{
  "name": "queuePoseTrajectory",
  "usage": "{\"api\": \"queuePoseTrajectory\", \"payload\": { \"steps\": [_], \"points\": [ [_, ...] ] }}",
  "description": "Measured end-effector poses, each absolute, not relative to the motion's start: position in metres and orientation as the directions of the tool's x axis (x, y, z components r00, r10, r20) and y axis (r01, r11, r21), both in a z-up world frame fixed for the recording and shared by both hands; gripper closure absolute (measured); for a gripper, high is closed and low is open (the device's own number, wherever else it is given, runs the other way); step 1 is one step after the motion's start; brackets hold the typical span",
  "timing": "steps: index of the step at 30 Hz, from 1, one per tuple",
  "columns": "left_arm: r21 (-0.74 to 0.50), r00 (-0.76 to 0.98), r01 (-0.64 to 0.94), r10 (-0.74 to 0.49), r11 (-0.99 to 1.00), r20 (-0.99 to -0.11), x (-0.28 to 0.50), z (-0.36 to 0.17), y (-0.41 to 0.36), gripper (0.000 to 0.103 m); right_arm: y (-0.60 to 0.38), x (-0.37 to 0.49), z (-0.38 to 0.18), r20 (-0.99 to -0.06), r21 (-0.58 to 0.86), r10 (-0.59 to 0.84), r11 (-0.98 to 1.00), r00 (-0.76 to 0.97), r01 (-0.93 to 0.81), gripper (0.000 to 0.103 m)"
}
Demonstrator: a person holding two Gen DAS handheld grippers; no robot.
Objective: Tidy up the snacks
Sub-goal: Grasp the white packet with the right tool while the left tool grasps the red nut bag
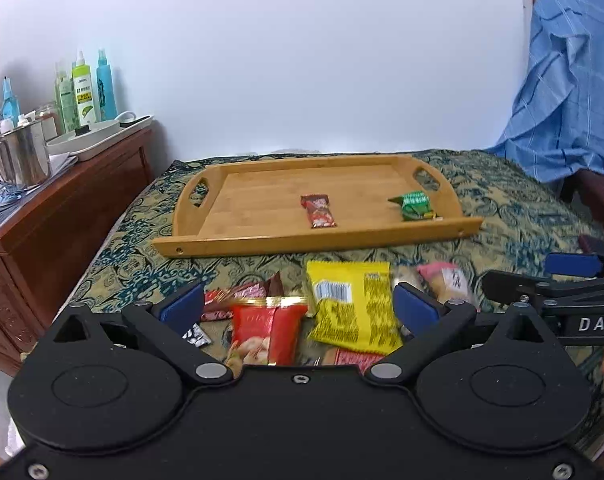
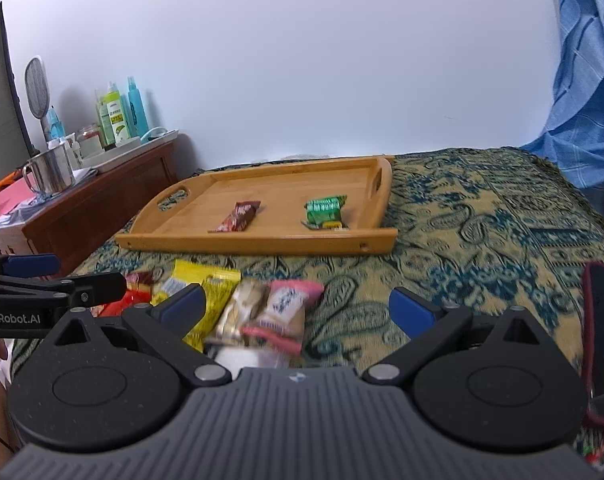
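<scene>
A plain pale wall backs a worktop spread with a teal-and-gold paisley cloth, and a wooden cabinet stands at nine o'clock of it. On the cloth lies a bamboo tray with cut-out handles. It holds a dark red snack bar near its middle and a green packet at three o'clock of the bar; the print on both is too small to read.

Near the cameras a heap of snacks lies on the cloth, at six o'clock of the tray. A red packet is partly cut off by the left tool's body, its gold lettering blurred. Beside it lies a yellow packet showing a barcode and dense text that cannot be read. A pink-edged packet and the pale wrappers beside it are smeared by blur.

The left tool stands wide above the heap, gripping nothing. The right tool is equally wide and empty. "GenRobot.AI" can be read on the left tool's side in the right wrist view; "DAS", cut off, shows on the right tool's side in the left wrist view.

A dark red-edged object at three o'clock is cropped and unidentifiable.
</scene>
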State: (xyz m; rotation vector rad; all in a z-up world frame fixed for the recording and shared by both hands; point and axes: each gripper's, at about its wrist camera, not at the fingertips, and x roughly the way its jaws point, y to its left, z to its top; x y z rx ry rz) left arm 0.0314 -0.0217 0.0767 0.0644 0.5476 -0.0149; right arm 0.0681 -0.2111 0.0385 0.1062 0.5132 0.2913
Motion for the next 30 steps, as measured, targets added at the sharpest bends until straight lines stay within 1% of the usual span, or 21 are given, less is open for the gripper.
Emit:
{"api": "queuePoseTrajectory", "payload": {
  "steps": [5, 8, 15, 17, 19, 20, 22, 24, 26, 28, 30],
  "points": [
    [0.083, 0.860, 0.034, 0.013, 0.996, -0.510, 0.022, 0.068, -0.018, 0.002, -0.206, 0.050, 0.030, -0.471, 0.143, 0.267, 0.964, 0.841, -0.226, 0.000],
    [0.080, 0.856, 0.029, 0.017, 0.996, -0.517, 0.021, 0.062, -0.014, 0.002, -0.203, 0.044, 0.025, -0.481, 0.149, 0.272, 0.962, 0.834, -0.228, 0.002],
    [0.069, 0.843, 0.012, 0.027, 0.998, -0.537, 0.022, 0.053, -0.006, 0.002, -0.195, 0.036, 0.016, -0.502, 0.134, 0.269, 0.963, 0.822, -0.234, 0.013],
    [0.068, 0.839, 0.011, 0.028, 0.998, -0.543, 0.022, 0.050, -0.004, 0.005, -0.192, 0.035, 0.015, -0.508, 0.120, 0.266, 0.964, 0.820, -0.238, 0.016],
    [0.070, 0.832, 0.014, 0.027, 0.997, -0.554, 0.023, 0.048, -0.004, 0.016, -0.189, 0.035, 0.014, -0.515, 0.106, 0.266, 0.963, 0.815, -0.247, 0.019],
    [0.071, 0.829, 0.013, 0.029, 0.997, -0.559, 0.024, 0.047, -0.004, 0.019, -0.187, 0.035, 0.013, -0.518, 0.101, 0.267, 0.963, 0.813, -0.252, 0.019],
    [0.073, 0.824, 0.008, 0.035, 0.997, -0.565, 0.024, 0.045, -0.003, 0.029, -0.184, 0.035, 0.013, -0.521, 0.096, 0.274, 0.960, 0.808, -0.263, 0.020],
    [0.071, 0.822, 0.005, 0.036, 0.997, -0.568, 0.025, 0.043, -0.002, 0.034, -0.182, 0.036, 0.012, -0.524, 0.100, 0.287, 0.956, 0.802, -0.277, 0.021],
    [0.068, 0.820, 0.003, 0.036, 0.998, -0.571, 0.026, 0.042, -0.002, 0.036, -0.179, 0.037, 0.011, -0.529, 0.101, 0.294, 0.953, 0.796, -0.285, 0.024],
    [0.066, 0.816, -0.004, 0.041, 0.998, -0.576, 0.029, 0.040, -0.001, 0.038, -0.176, 0.038, 0.009, -0.535, 0.108, 0.297, 0.952, 0.791, -0.285, 0.031],
    [0.059, 0.813, -0.010, 0.042, 0.998, -0.581, 0.031, 0.038, 0.000, 0.038, -0.175, 0.040, 0.007, -0.536, 0.118, 0.296, 0.953, 0.790, -0.278, 0.034]
  ]
}}
